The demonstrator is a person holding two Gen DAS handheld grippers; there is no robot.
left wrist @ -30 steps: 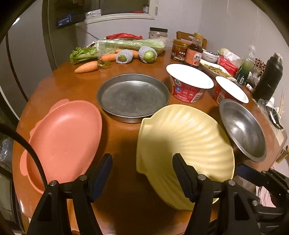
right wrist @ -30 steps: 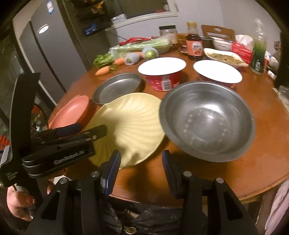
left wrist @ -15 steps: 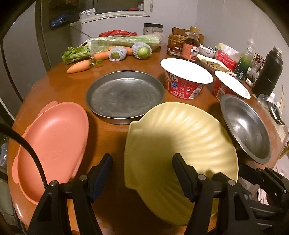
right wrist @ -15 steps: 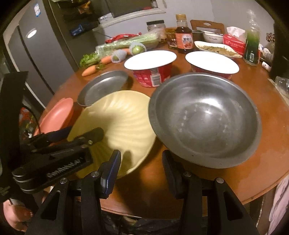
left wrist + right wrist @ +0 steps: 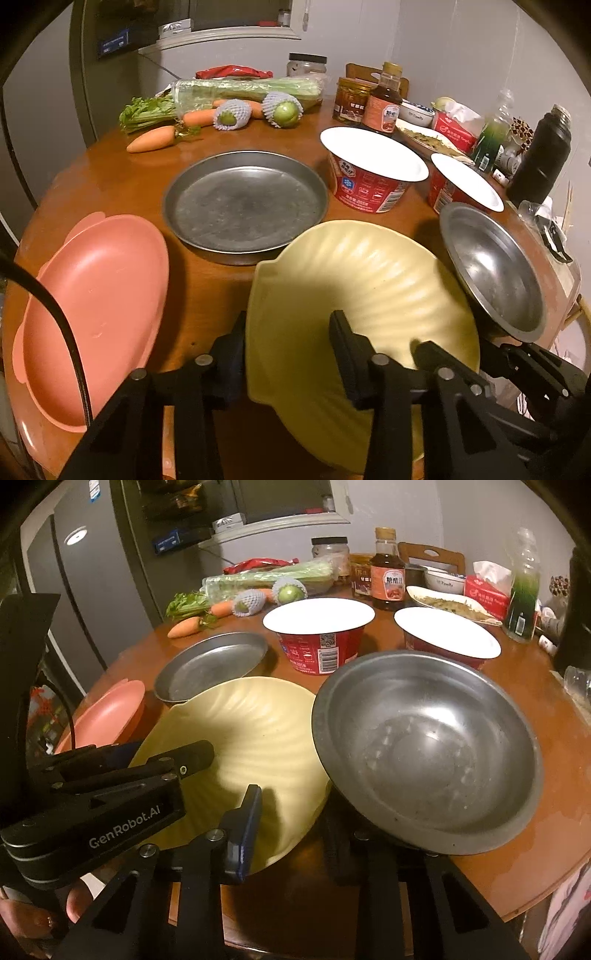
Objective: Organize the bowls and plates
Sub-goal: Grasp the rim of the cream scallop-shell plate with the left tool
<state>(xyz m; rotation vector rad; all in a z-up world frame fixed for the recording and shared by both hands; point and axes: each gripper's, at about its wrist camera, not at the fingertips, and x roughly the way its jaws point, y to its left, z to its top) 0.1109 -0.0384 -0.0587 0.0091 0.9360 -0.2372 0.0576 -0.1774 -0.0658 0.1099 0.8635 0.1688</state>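
So both grippers angle down at the near table edge, jaws closing. Left gripper (image 5: 288, 354) has one finger (image 5: 347, 354) on top of the yellow shell plate (image 5: 362, 280) and the other under its near rim. Right gripper (image 5: 291, 823) straddles the same plate's rim beside the steel bowl (image 5: 424, 746), which overlaps the plate. Can't tell if the pads actually press yet. Pink plate (image 5: 96, 295) sits left, steel pan (image 5: 243, 203) behind.

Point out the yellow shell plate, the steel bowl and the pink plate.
yellow shell plate (image 5: 354, 280), left wrist view, ribbed inner surface
steel bowl (image 5: 424, 753), right wrist view, inside bottom
pink plate (image 5: 99, 302), left wrist view, flat centre
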